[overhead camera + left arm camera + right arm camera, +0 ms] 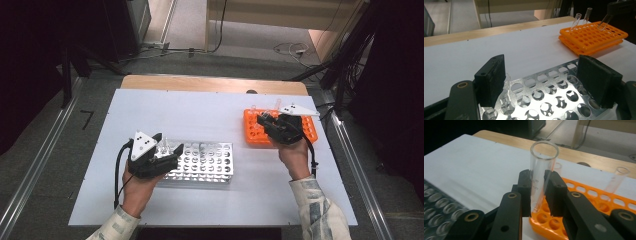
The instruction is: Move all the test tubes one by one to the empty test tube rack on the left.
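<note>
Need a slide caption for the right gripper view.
Right tool clamps a clear test tube above the orange rack.

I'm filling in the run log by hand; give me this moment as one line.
right gripper: shut on test tube above orange rack | left gripper: open over metal rack

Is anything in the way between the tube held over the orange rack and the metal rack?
Nothing visible. The right gripper is shut on the glass tube above the orange rack. Bare white table lies between there and the metal rack, where the open left gripper hovers.
</note>
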The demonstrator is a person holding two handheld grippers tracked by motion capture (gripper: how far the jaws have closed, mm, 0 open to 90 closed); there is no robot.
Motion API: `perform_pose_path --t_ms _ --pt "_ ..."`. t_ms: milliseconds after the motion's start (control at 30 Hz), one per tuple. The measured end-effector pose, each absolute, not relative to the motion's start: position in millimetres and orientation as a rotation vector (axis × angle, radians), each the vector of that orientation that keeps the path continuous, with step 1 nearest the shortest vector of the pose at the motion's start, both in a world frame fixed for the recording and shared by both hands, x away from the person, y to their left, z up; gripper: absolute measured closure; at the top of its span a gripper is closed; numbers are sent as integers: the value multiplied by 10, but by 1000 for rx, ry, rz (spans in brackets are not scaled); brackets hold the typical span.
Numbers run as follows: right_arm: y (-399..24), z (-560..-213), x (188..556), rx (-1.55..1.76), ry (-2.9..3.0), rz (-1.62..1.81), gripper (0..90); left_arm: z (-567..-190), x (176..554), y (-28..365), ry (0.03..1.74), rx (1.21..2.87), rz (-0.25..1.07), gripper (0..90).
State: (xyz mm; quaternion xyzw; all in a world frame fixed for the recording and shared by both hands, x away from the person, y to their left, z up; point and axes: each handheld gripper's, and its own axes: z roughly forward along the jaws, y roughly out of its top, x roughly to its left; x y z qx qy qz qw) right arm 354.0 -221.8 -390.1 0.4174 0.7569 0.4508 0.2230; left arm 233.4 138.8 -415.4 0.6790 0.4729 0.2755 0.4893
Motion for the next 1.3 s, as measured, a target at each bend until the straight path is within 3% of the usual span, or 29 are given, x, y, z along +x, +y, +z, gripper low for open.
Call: perform_pose_path --t_ms 700,1167,1300 --pt "-1322 -3897 2985 836 2401 1334 731 -4083 2271 1290 1106 1665 662 177" --pt "-949 -4010 2789 709 2511 1310 730 -3922 2109 1129 962 1683 568 318" --pt "-849 -4033 2747 676 2530 1306 730 -3920 2097 1114 936 1686 548 428"
